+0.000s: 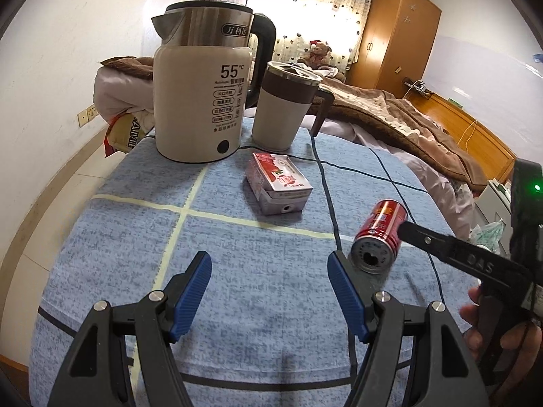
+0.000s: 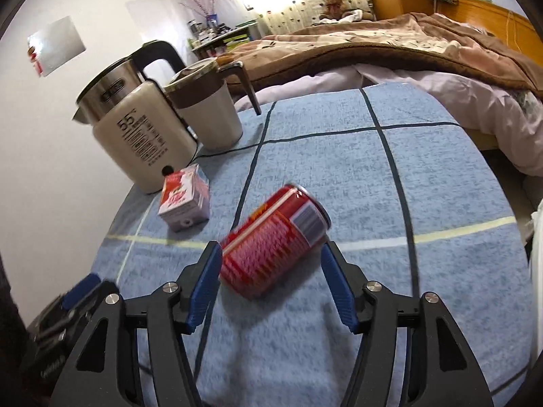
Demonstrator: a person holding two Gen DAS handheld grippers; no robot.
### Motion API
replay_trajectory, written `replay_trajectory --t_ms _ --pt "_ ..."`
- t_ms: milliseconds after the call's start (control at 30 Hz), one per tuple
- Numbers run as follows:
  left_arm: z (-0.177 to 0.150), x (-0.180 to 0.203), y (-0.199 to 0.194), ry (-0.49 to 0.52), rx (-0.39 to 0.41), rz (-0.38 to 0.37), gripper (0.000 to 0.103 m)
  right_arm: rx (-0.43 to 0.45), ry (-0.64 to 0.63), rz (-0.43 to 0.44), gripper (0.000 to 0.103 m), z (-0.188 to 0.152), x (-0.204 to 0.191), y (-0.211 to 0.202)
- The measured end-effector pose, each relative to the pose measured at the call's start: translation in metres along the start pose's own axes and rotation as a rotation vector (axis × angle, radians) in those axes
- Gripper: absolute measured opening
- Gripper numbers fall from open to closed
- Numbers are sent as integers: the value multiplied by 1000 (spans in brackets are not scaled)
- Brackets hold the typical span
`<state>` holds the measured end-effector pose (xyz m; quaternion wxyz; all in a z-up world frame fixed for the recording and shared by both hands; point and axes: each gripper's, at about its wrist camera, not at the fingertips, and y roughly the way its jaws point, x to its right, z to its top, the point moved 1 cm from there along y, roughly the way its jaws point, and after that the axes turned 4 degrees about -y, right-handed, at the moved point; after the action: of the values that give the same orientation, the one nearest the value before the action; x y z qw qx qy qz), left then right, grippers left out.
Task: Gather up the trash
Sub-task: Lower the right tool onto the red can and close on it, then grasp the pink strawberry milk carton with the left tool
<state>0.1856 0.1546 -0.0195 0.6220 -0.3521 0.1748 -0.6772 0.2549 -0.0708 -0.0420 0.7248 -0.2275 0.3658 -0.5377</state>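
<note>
Tablecloth (image 2: 339,169); can (image 2: 271,240) lying, base rightward.

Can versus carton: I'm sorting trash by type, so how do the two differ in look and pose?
The can is a red metal cylinder; the carton is a pink and white box. The can lies on its side between the open right gripper fingers; the carton lies flat nearer the kettle, with no gripper around it. The can's end shows an open hole; the carton's end shows a small straw hole. Both rest on the blue cloth.
</note>
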Motion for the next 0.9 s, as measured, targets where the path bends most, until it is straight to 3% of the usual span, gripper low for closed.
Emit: replay_trajectory --t_ms 167,333,500,700,900 --pt "6 -5 7 -5 -11 -4 73 -38 45 -18 69 9 0 24" --pt "11 -11 16 -16 -24 2 73 -73 45 -29 69 11 -7 42" --pt "14 -14 21 -19 -35 5 73 -94 -56 -113 69 7 -14 50" --pt "17 -12 32 -19 -52 1 73 -83 -72 -116 54 3 -5 48" --pt "24 -6 46 -20 -70 -4 77 -67 -66 -114 53 2 2 44"
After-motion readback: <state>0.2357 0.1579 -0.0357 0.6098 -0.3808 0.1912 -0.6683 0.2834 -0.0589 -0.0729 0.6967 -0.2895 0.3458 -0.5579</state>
